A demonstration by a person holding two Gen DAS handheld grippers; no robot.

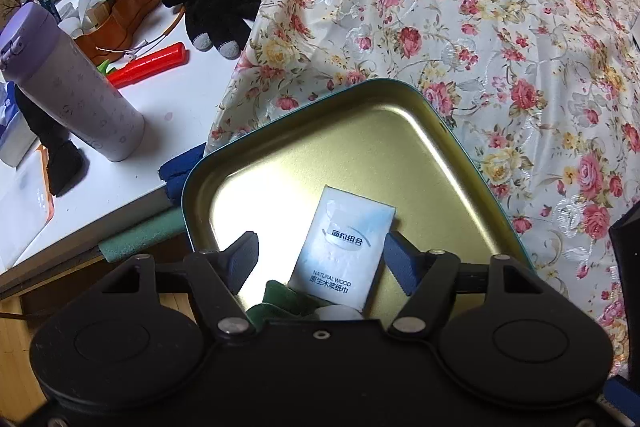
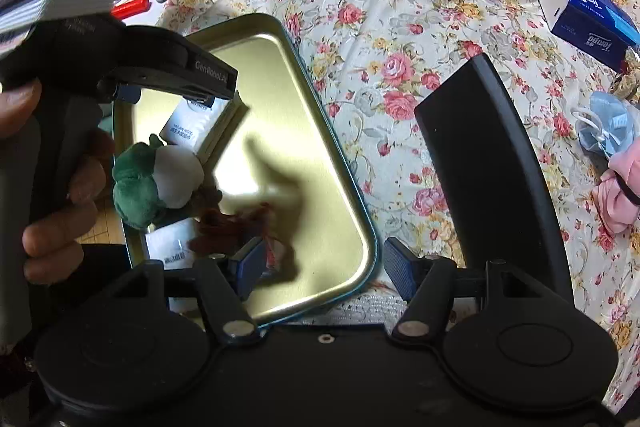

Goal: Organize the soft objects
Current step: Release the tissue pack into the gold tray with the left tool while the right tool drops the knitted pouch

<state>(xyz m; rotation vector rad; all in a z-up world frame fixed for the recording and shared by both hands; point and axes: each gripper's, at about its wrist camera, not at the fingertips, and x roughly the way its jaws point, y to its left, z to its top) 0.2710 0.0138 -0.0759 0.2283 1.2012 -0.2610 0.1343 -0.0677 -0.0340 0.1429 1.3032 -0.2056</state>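
Now left fingers point(image 1: 320, 259) spread wide, tissue pack point(image 1: 344, 239) between them inside tin point(image 1: 460, 131), long axis pointing ahead. Right fingers point(image 2: 324, 267) open, empty, over tin's edge.

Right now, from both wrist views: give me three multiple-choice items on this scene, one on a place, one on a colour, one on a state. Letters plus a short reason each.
1. Where does the white tissue pack lie?
A. inside the metal tin
B. on the floral cloth
C. on the white desk

2. What colour is the tissue box lying on the floral cloth?
A. red
B. blue and white
C. green

3. How is the left gripper?
A. shut on the tissue pack
B. shut on the green and white plush
C. open, with the tissue pack between its fingers

Answers:
1. A: the pack rests on the tin's gold floor.
2. B: blue faces with a white end.
3. C: there is a clear gap on the left-finger side of the pack.
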